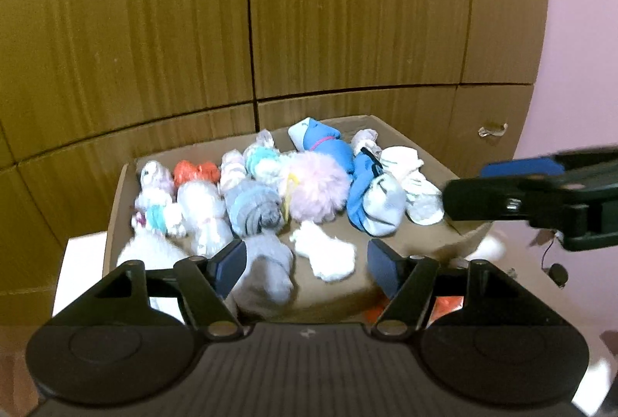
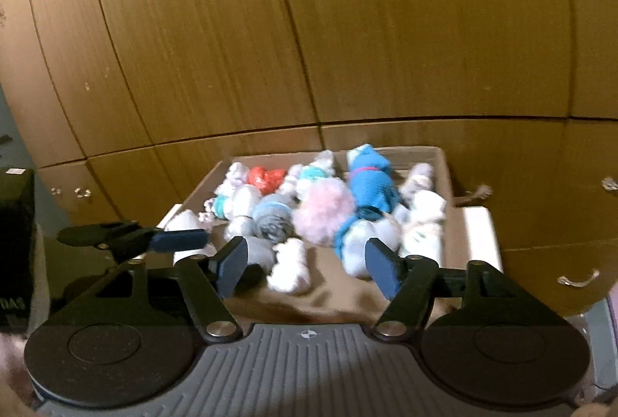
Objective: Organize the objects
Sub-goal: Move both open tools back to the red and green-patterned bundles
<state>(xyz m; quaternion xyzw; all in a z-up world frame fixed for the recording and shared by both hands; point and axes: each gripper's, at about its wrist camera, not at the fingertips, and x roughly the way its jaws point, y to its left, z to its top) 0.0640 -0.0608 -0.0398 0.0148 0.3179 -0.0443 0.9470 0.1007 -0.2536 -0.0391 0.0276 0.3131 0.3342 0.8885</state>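
A cardboard box point(image 1: 432, 162) holds several rolled socks and soft items in rows: a pink fluffy ball point(image 1: 314, 191), blue socks point(image 1: 328, 143), a grey rolled sock point(image 1: 253, 208), an orange item point(image 1: 195, 172) and a loose white sock point(image 1: 326, 255). The box also shows in the right wrist view point(image 2: 444, 166), with the pink ball point(image 2: 324, 210) in the middle. My left gripper point(image 1: 305, 268) is open and empty above the box's near edge. My right gripper point(image 2: 307, 268) is open and empty above the near part of the box; it shows from the side in the left wrist view point(image 1: 502, 189).
Wooden cabinet panels point(image 1: 309, 11) stand behind the box. A pink wall point(image 1: 579, 50) is at the right. The box rests on a white surface point(image 1: 81, 262). An orange item point(image 1: 448, 303) lies below the box's near right edge. A dark box point(image 2: 15, 224) stands at the left.
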